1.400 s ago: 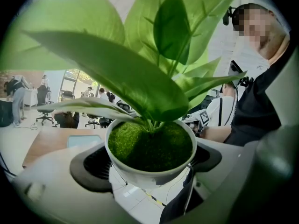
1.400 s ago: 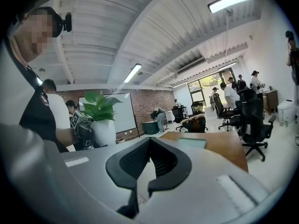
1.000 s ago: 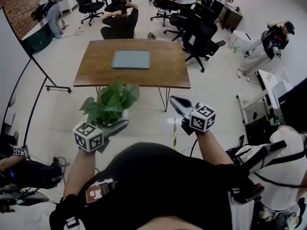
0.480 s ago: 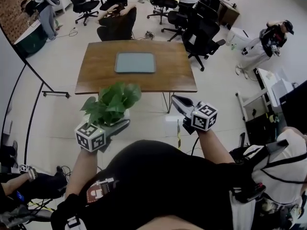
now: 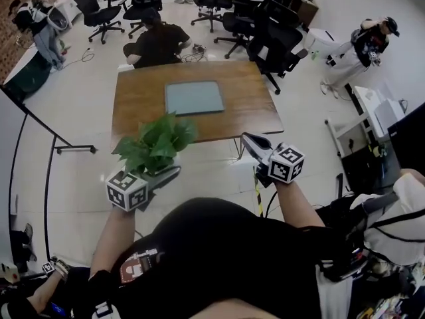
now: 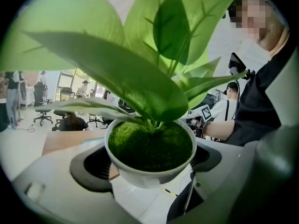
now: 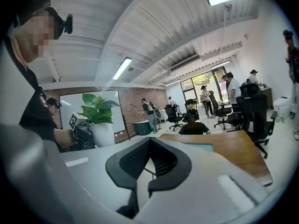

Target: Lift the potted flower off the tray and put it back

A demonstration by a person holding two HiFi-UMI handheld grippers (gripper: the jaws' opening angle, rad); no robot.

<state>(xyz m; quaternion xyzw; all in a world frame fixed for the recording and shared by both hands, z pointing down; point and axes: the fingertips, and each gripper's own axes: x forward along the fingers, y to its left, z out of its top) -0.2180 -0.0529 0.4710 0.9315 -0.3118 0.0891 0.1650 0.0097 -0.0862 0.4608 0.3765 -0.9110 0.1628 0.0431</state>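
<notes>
The potted flower (image 5: 156,145), green leaves in a white pot, hangs in the air over the floor, short of the wooden table (image 5: 136,108). My left gripper (image 5: 166,169) is shut on it, and in the left gripper view the pot (image 6: 149,174) sits between the two pads with leaves filling the top. The grey tray (image 5: 194,97) lies bare on the table's middle. My right gripper (image 5: 247,139) is held level beside the plant, shut with nothing in it; its pads (image 7: 161,160) meet. From the right gripper view the flower (image 7: 98,118) shows at the left and the table (image 7: 236,150) ahead.
A seated person (image 5: 156,42) is at the table's far side, with office chairs (image 5: 272,42) behind and to the right. A whiteboard stand (image 5: 30,135) is at the left. Other people stand around the room. Yellow-black tape (image 5: 258,193) marks the floor.
The table and tray have drawn nearer and swung slightly as the person walks toward them. Both grippers travel along, the left still holding the plant.
</notes>
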